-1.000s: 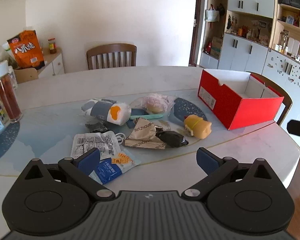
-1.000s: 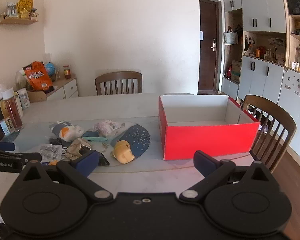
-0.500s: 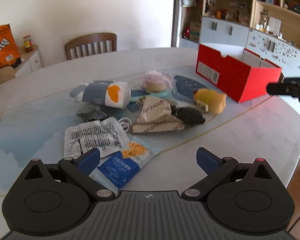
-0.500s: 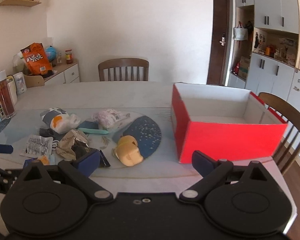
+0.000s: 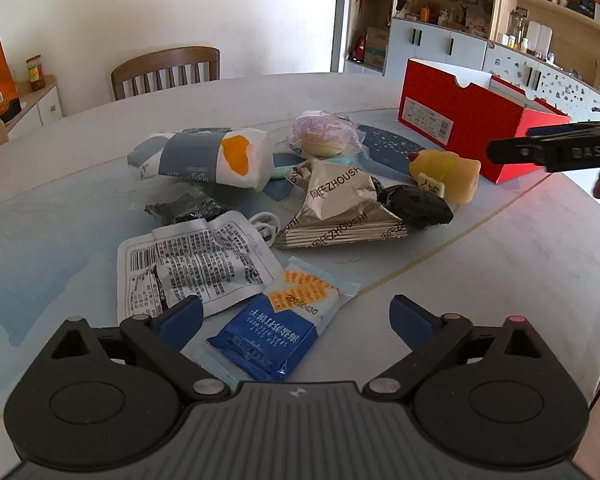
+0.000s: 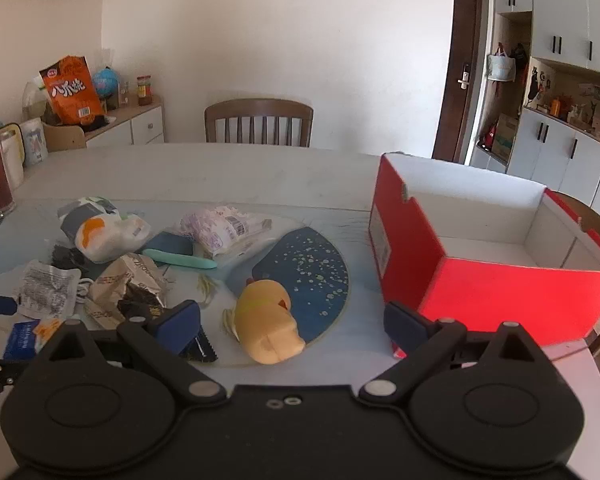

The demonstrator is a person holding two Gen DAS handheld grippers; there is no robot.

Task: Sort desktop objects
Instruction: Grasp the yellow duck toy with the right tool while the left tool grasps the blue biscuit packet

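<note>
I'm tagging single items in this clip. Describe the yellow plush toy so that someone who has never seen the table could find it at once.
Start from the open red box on the right of the table. Just left of it a dark blue speckled patch shows on the tabletop, and the yellow plush toy lies on its near edge. It is the only soft, rounded yellow thing; its neighbours are flat or crinkled wrappers.

White wall [image 6: 280,40], wooden chair [image 6: 259,122], dark door [image 6: 458,72], perhaps shelving [image 5: 480,12]
</note>
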